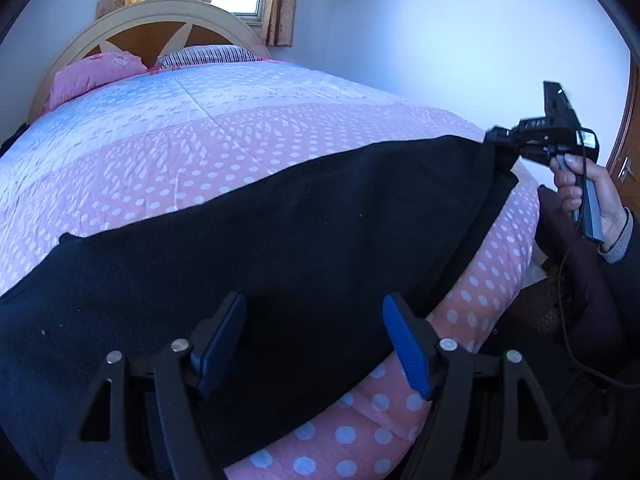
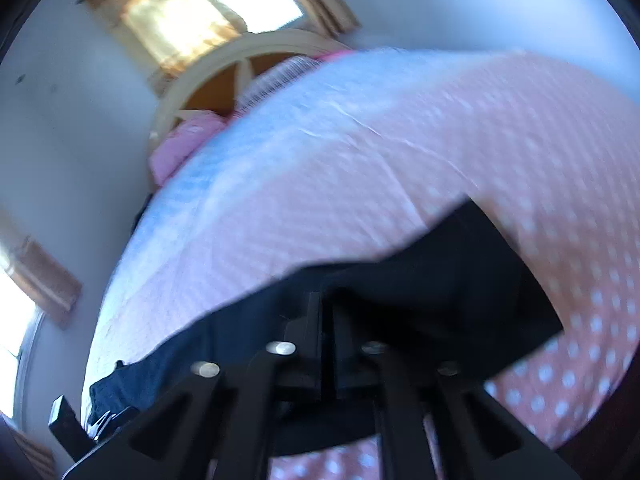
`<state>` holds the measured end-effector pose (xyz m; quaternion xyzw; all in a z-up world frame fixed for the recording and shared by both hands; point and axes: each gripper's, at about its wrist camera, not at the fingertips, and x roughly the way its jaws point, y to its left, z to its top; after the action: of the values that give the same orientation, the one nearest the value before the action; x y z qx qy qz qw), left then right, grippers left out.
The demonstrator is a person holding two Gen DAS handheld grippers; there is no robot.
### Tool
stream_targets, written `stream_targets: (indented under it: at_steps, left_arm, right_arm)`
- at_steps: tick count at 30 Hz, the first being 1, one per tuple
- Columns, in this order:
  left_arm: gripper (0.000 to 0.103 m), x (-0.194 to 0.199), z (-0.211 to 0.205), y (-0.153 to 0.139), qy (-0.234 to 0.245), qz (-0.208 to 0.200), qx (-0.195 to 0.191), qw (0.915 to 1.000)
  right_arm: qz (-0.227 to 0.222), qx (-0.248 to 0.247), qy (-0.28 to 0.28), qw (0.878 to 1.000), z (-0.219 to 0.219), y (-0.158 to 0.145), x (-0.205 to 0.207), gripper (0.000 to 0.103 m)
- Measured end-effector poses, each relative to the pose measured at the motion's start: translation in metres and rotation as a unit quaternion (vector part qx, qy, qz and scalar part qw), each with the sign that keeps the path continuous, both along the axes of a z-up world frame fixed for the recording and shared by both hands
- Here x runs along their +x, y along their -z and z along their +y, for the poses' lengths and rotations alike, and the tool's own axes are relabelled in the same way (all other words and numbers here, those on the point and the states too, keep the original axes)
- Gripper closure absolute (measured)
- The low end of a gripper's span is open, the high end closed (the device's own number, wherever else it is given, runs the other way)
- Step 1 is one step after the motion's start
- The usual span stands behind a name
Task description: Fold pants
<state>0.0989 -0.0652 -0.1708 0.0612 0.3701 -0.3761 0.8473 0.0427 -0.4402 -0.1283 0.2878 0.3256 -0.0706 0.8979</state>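
Pants (image 1: 280, 232) across bed (image 1: 160, 128), right gripper (image 1: 494, 138) pinching corner

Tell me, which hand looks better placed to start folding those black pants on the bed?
The right. Its gripper is already shut on the far end of the pants, ready to carry that end over. The left gripper is open above the near edge, holding nothing.

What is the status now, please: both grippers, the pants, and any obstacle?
Left gripper open over pants. Right gripper shut on pants' edge. Pants spread on bed. No obstacle seen.
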Motion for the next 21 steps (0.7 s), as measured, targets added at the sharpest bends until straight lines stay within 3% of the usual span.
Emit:
stream_targets:
  at_steps: [4,6,9,11,13,18,21]
  left_arm:
    - [0.029,0.002,-0.003,0.000,0.000,0.003,-0.004,1.0000]
    - [0.029,0.002,-0.008,0.000,0.000,0.000,-0.002,1.0000]
    - [0.029,-0.001,-0.010,0.001,0.004,-0.007,0.004,1.0000]
    - [0.029,-0.001,-0.011,0.001,0.006,-0.007,0.007,0.9999]
    - [0.029,-0.001,-0.011,0.000,0.008,-0.006,0.007,0.9999]
    - [0.029,-0.005,-0.011,-0.005,0.018,-0.007,-0.015,0.9997]
    - [0.029,-0.011,-0.023,-0.006,0.038,-0.020,-0.006,0.9991]
  right_arm:
    - [-0.078,-0.032,-0.016,0.996,0.001,-0.030,-0.021,0.099]
    - [-0.069,-0.031,-0.006,0.997,-0.006,-0.023,-0.032,0.099]
    - [-0.012,-0.015,0.018,1.000,-0.020,0.010,-0.045,0.097]
    - [0.020,0.012,0.040,0.999,-0.031,0.033,-0.052,0.084]
    - [0.013,0.048,0.041,0.998,-0.036,0.042,-0.058,0.074]
    - [-0.010,0.088,-0.008,0.996,-0.015,0.043,-0.053,0.073]
    - [0.000,0.101,-0.040,0.994,0.004,0.050,-0.041,0.073]
